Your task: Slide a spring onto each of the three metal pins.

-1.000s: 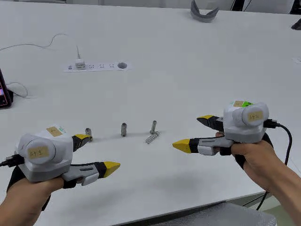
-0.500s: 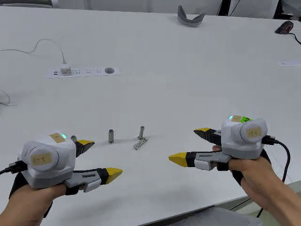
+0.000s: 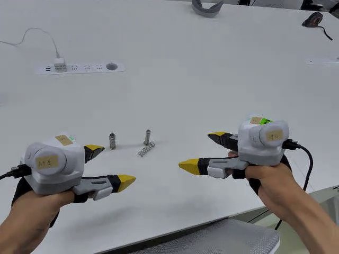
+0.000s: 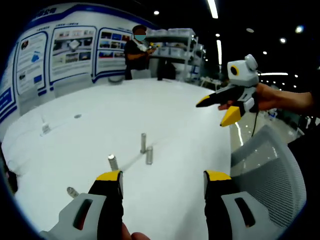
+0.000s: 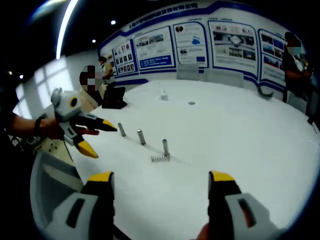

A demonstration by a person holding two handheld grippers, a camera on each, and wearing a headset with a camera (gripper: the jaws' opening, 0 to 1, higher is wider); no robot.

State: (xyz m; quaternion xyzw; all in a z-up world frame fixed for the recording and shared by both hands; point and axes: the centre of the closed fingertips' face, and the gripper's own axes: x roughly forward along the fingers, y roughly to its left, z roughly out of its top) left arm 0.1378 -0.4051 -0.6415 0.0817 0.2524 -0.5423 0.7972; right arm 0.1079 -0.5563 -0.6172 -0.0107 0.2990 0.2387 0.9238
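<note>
A loose coiled spring lies on the white table, just at 6 o'clock of a bare upright metal pin. A second pin stands at its 9 o'clock. The left gripper hovers at 8 o'clock and the right gripper at 3 o'clock. Both have their yellow-tipped fingers spread wide and empty. A power strip lies far off at 11 o'clock.

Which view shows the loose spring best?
Right gripper view: the loose spring lies side-on, coils visible, beside a pin. Head view shows the spring smaller. In the left gripper view it is probably the blurry, foreshortened stub.
</note>
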